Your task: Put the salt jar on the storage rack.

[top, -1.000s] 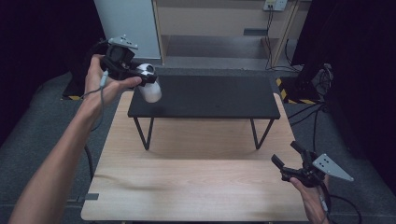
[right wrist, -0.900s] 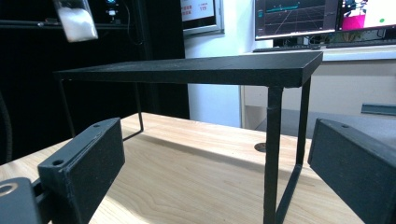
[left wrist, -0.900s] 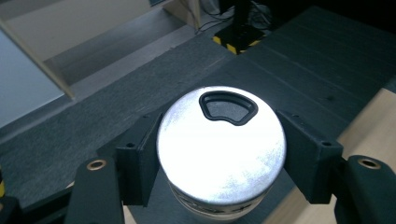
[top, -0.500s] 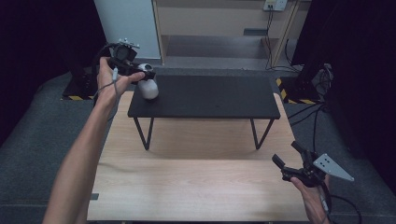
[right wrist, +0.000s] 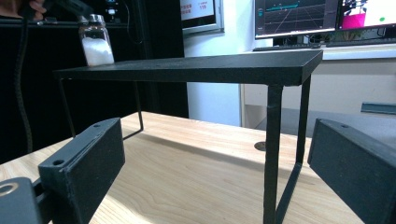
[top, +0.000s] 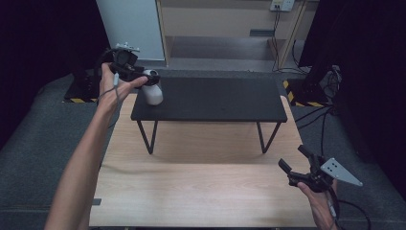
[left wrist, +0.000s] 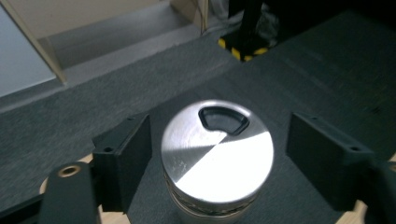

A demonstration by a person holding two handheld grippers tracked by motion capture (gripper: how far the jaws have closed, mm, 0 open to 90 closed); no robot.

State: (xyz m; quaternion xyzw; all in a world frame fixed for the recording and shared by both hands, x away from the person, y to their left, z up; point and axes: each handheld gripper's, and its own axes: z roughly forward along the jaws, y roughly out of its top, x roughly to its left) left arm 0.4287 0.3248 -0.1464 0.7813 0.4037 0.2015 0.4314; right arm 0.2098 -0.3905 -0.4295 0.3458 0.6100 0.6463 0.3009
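Two grippers: one per hand, over a wooden desk (top: 201, 191)
Landmark: black stand (top: 215, 100) on the desk
Shaker (left wrist: 217, 156): glass, metal-lidded, upright at the stand's far-left corner
Left gripper (left wrist: 217, 158): jaws wide, straddling the shaker's lid, apart from it
Right gripper (top: 299, 163): jaws wide, empty, low at the stand's near-right side

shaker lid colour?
Shiny silver metal on the shaker lid, with a dark pour opening; clearest in the left gripper view.
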